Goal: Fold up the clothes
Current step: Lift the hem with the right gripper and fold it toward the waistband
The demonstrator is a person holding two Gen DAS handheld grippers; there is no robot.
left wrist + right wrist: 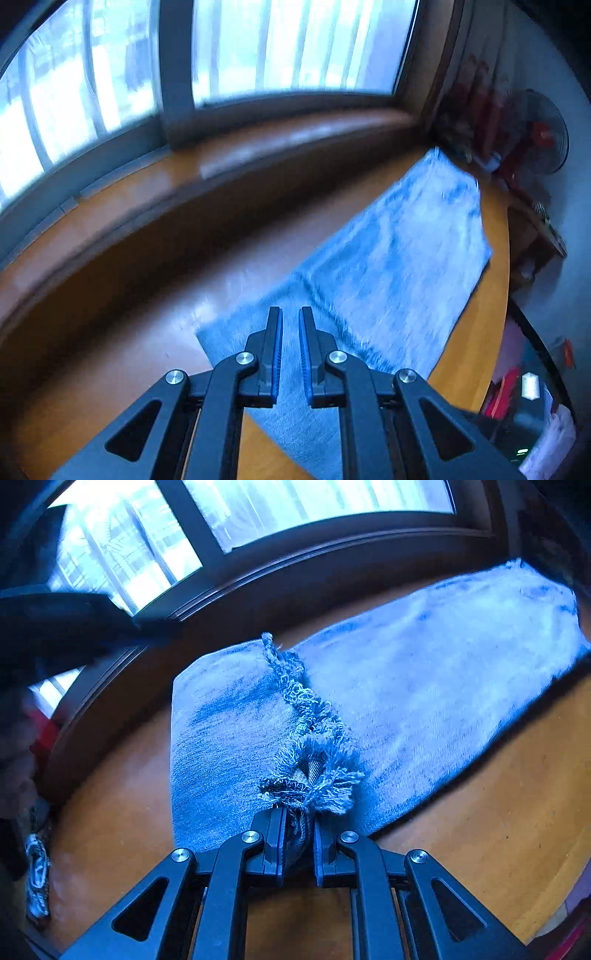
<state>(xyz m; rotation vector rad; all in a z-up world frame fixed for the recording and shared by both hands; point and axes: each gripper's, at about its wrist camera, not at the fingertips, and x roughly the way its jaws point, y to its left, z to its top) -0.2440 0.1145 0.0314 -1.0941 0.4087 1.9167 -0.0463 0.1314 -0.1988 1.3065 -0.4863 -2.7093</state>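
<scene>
Right wrist view shows your right claw [299, 834] clenched on the jeans' [424, 686] frayed hem on the tabletop [498, 812], left claw [290, 332] released above: carry it over evenly, keeping edges aligned.

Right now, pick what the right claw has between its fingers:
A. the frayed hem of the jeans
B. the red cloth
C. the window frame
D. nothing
A: the right claw is closed on the frayed hem of the jeans, which lie on the wooden table.
</scene>
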